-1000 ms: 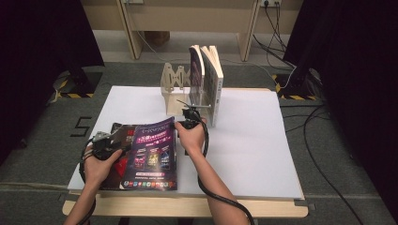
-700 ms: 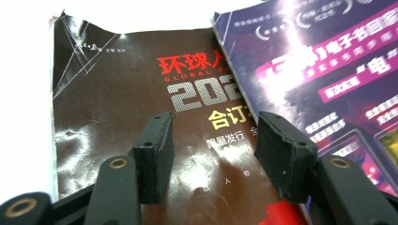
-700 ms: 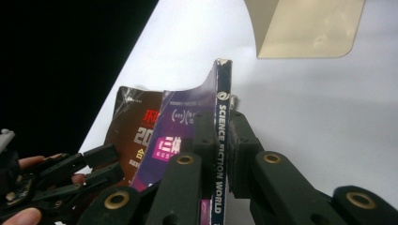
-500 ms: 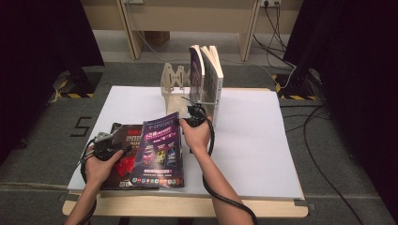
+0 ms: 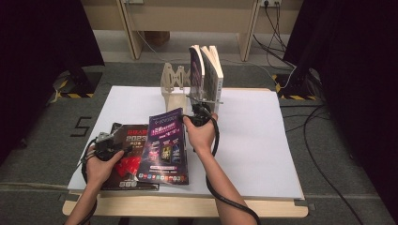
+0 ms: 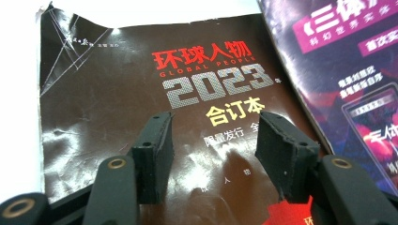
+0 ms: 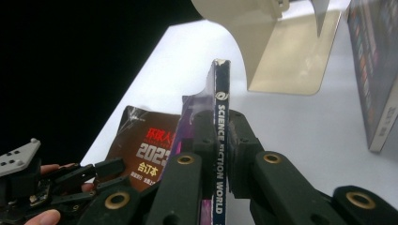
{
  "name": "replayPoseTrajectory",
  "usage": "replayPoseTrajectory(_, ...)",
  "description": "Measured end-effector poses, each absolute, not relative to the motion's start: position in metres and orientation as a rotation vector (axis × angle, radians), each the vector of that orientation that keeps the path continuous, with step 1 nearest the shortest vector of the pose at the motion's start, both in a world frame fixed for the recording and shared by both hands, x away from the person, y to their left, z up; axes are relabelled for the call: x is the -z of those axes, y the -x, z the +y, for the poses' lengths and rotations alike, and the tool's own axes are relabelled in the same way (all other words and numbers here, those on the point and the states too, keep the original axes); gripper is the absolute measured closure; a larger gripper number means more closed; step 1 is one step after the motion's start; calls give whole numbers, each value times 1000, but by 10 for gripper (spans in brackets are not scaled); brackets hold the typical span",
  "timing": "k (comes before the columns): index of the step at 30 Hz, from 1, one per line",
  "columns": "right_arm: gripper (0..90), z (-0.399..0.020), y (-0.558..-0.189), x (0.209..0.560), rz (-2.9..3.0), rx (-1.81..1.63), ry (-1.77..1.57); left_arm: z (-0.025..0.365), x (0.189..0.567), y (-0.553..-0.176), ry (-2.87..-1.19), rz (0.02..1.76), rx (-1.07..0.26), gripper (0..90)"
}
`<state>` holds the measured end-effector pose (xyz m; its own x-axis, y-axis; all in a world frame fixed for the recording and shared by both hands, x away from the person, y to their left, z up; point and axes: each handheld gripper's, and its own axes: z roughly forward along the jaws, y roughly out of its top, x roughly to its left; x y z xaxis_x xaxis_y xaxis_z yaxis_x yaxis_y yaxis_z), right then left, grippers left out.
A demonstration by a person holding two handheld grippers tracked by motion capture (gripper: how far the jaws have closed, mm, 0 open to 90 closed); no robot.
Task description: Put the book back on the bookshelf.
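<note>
Meanwhile the right gripper (image 7: 217, 140) clamped the purple magazine's (image 5: 165, 145) spine, while the left gripper (image 6: 213, 140) hung open over the brown magazine (image 6: 141, 108).

Likely a lab: black curtains (image 5: 42, 51), floor cables (image 5: 324, 140), hazard tape (image 5: 70, 95).

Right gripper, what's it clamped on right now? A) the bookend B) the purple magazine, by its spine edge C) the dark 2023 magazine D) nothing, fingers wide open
B: in the right gripper view the right gripper has both fingers pressed on the spine of the purple magazine, while the dark 2023 magazine lies flat on the table farther off.
</note>
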<state>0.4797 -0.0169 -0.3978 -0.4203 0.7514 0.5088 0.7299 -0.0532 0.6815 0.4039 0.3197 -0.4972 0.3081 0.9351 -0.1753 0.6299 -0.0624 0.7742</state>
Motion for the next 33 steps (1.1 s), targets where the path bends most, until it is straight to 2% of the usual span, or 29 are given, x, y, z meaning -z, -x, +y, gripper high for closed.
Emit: replayPoseTrajectory(33, 848, -52, -456, 354, 1929, -1637, -1559, 318, 498, -404, -1785, 1400, -490, 455)
